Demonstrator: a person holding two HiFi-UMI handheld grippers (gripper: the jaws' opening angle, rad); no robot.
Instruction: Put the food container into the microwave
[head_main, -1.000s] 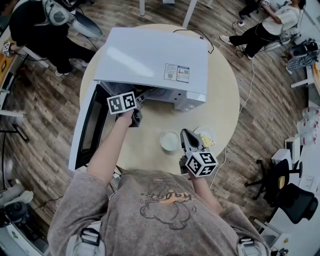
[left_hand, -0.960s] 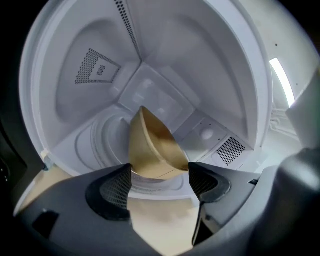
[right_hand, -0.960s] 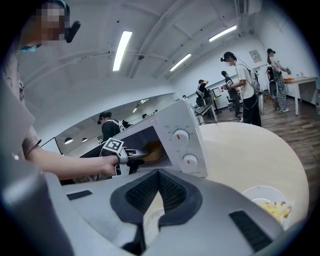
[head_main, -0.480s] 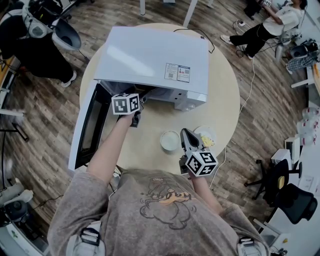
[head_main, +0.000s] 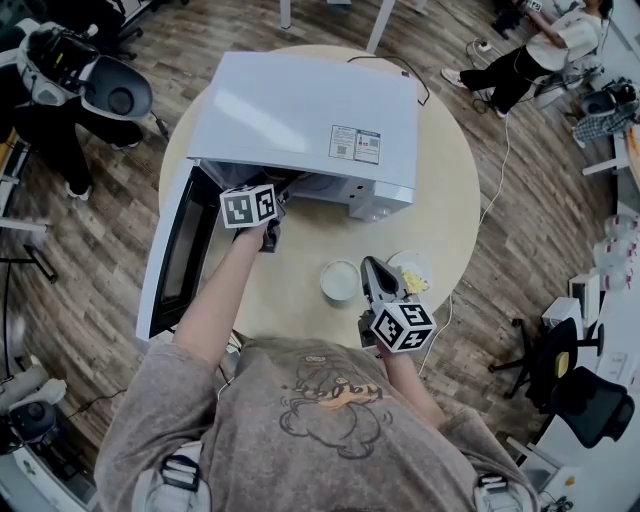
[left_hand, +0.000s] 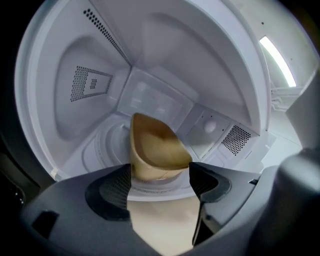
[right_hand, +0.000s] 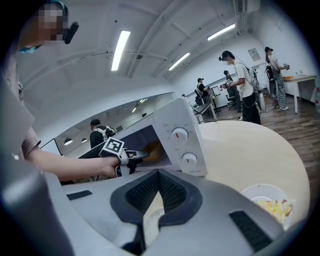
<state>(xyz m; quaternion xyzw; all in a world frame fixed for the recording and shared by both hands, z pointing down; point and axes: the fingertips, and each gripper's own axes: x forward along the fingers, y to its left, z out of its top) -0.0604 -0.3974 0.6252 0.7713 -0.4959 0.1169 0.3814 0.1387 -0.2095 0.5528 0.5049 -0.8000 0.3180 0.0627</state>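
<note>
container on the turntable, left hand about to be backing out

the placing step is looking close to done. the left gripper (left_hand: 160, 172) is reaching into the mouth of the microwave (head_main: 300, 115), and the tan food container (left_hand: 157, 147) is sitting inside on the glass turntable (left_hand: 107, 145), right at the tips of the fingers (left_hand: 112, 192). those fingers are standing wide, about as far apart as the container is broad; whether the pads are touching its sides i cannot tell, but it is looking seated and not lifted. the right gripper (head_main: 375, 272) is hovering low over the worktop (head_main: 440, 190) with its fingers pressed together and nothing between them.

by my reading, the next move is calling for a straight pull back along the line of the fingers, keeping them spread so that neither one is dragging the container off the turntable, and then a swing of the door (head_main: 175, 250), which is hanging wide open on the left.

room is tight inside: the cavity walls and ceiling are closing round the left gripper, so any sideways drift is risking a knock. outside, the open door is standing over the worktop's left edge, just beside the forearm. a round white dish (head_main: 340, 281) and a white dish with yellow food (head_main: 415, 272) are lying near the right gripper, well apart from the door's path.
</note>
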